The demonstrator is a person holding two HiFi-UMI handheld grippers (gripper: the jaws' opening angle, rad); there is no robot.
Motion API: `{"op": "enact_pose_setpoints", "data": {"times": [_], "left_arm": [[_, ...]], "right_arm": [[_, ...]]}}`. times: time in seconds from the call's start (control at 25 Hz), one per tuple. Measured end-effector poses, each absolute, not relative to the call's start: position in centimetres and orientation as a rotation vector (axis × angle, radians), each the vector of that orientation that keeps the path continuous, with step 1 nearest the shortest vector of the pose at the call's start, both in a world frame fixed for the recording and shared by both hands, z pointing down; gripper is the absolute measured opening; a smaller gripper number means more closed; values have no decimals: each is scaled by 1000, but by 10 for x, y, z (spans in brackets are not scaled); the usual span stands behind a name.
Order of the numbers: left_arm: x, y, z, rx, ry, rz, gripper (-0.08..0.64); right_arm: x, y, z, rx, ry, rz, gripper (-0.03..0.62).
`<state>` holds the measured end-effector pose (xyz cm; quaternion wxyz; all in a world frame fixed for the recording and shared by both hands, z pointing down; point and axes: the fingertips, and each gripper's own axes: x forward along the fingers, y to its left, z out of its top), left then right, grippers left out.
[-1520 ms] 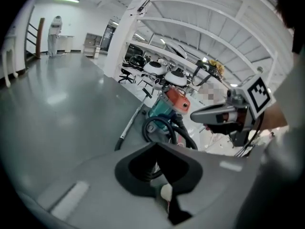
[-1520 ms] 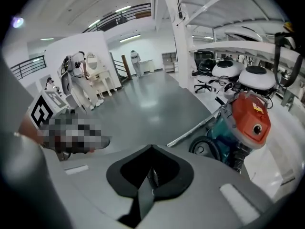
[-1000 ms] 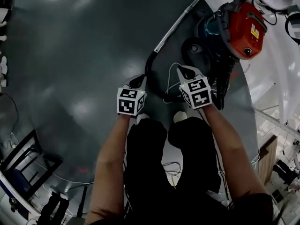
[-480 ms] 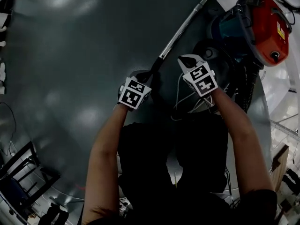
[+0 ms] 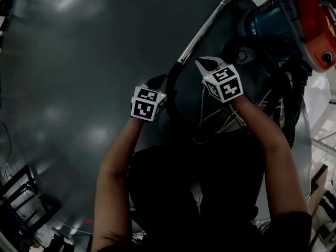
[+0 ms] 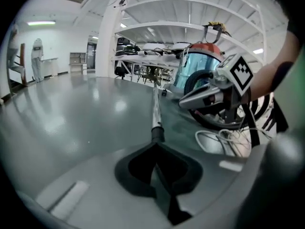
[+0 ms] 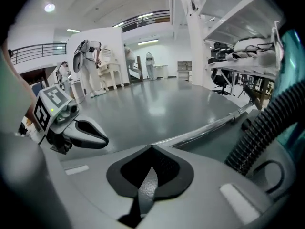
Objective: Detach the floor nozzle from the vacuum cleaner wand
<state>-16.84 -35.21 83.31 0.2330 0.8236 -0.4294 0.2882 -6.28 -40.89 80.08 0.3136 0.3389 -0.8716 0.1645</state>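
Head view: my left claw [image 5: 159,81] is clenched on nothing. Just to its right the wand [image 5: 205,28] lies on the floor, running away ahead, untouched. Its floor nozzle is out of sight, so I judge the detaching not yet begun. My right claw [image 5: 205,64] is clenched and empty too, with the vacuum cleaner [image 5: 310,20] to its right. Underneath is glossy grey floor [image 5: 79,88], and white shelving [image 6: 190,27] stands beyond.

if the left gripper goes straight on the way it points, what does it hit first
Probably the black collar at the near end of the vacuum wand, right ahead of the left gripper; how close is unclear.
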Motion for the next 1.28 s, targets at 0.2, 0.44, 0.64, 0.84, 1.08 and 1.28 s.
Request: {"op": "enact_pose_setpoints", "data": {"times": [0.2, 0.44, 0.64, 0.84, 1.08, 1.28], "left_arm": [[-168, -353, 843, 2237, -1251, 764, 11], [-155, -358, 849, 2165, -1253, 617, 111], [-146, -354, 864, 2187, -1224, 680, 170], [-141, -357, 874, 2190, -1241, 690, 178], [-141, -354, 888, 2147, -1215, 728, 179], [-141, -350, 894, 2143, -1202, 769, 175]], "right_arm": [[-72, -401, 810, 885, -2359, 499, -2], [-64, -404, 822, 1002, -2341, 613, 0], [-64, -404, 828, 1013, -2358, 691, 37], [-68, -410, 828, 1073, -2355, 868, 94], [-74, -436, 828, 1140, -2252, 987, 149], [-76, -443, 847, 1241, -2153, 1136, 154]]}}
